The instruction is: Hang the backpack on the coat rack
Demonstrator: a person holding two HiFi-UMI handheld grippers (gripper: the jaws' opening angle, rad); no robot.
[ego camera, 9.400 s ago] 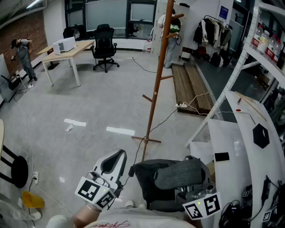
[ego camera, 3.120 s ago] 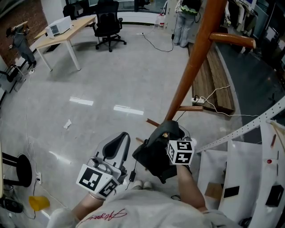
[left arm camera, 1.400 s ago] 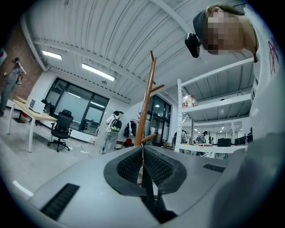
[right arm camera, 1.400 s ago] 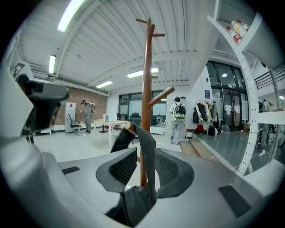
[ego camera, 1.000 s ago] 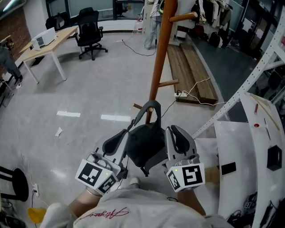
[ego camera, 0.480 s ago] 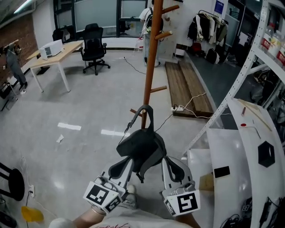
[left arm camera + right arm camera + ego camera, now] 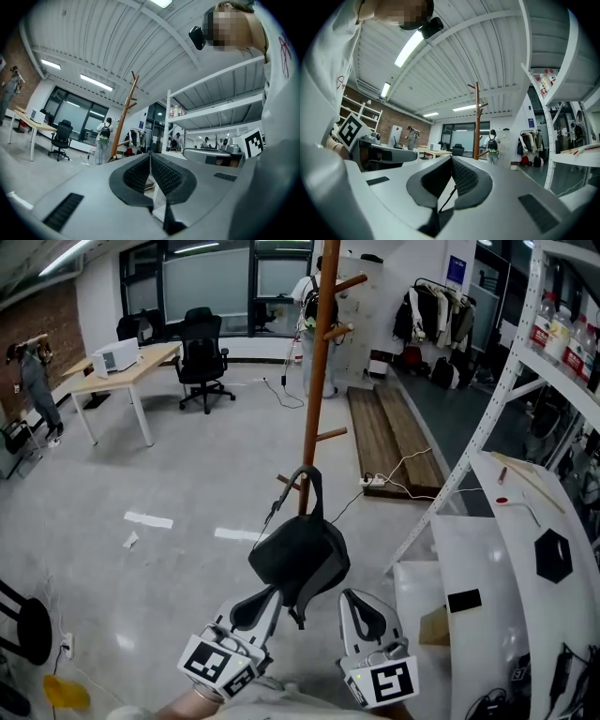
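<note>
The dark grey backpack (image 7: 300, 559) hangs by its top loop (image 7: 306, 473) from a low peg of the tall wooden coat rack (image 7: 319, 381). Both grippers sit below it at the bottom of the head view, apart from it. My left gripper (image 7: 265, 593) is shut with nothing in it, its tip just under the bag's lower left. My right gripper (image 7: 352, 599) is shut and empty to the bag's lower right. In the left gripper view the ribbed pads (image 7: 161, 173) meet, and the coat rack (image 7: 124, 117) stands far off. The right gripper view shows its pads (image 7: 461, 174) closed, with the coat rack (image 7: 476, 122) ahead.
A white table (image 7: 506, 568) and metal shelving (image 7: 553, 343) stand close on the right. Wooden planks (image 7: 384, 432) and a cable with a power strip (image 7: 375, 480) lie beyond the rack. A desk (image 7: 127, 362), an office chair (image 7: 202, 357) and people are farther back.
Both grippers have drawn back from the sides of the backpack toward me. The right jaws have shut. The backpack now hangs free from the peg.
</note>
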